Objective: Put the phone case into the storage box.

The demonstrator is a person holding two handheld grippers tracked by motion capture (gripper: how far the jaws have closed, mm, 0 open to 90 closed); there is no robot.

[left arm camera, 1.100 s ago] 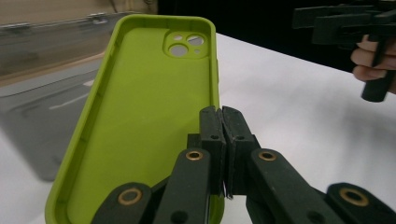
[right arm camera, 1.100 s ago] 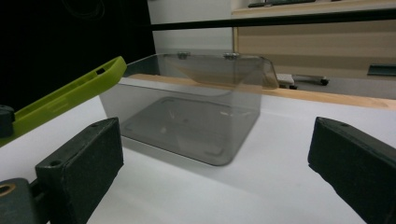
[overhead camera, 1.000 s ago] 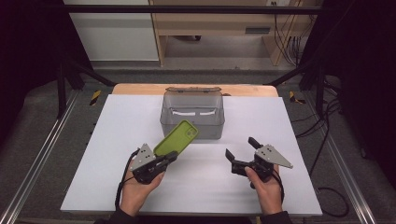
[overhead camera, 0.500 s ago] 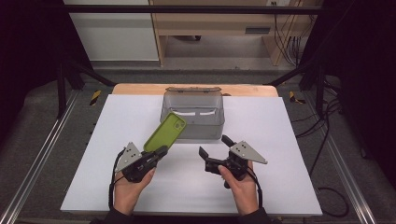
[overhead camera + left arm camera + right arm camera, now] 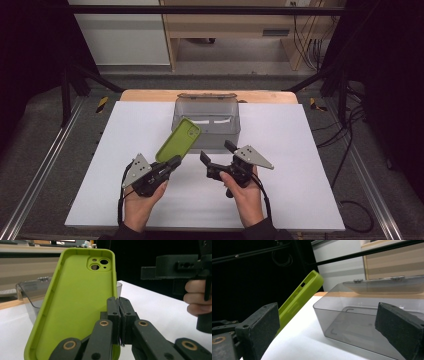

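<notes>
A lime-green phone case (image 5: 178,139) (image 5: 77,302) (image 5: 298,298) is held tilted above the white table, its hollow inside facing the left gripper view. My left gripper (image 5: 172,162) (image 5: 119,315) is shut on the case's lower edge. My right gripper (image 5: 216,151) (image 5: 332,330) is open, jaws wide apart, just right of the case with nothing between them. A clear grey plastic box (image 5: 207,120) (image 5: 367,322) stands behind both grippers at the table's middle back, its lid flipped open behind it.
The white table top (image 5: 300,150) has room at left and right of the box. A wooden strip (image 5: 150,95) runs along its far edge. Dark frame bars and cables lie beyond the table sides.
Both hands have shifted left across the table. The right gripper has come close to the case held by the left gripper. The case stays gripped.
</notes>
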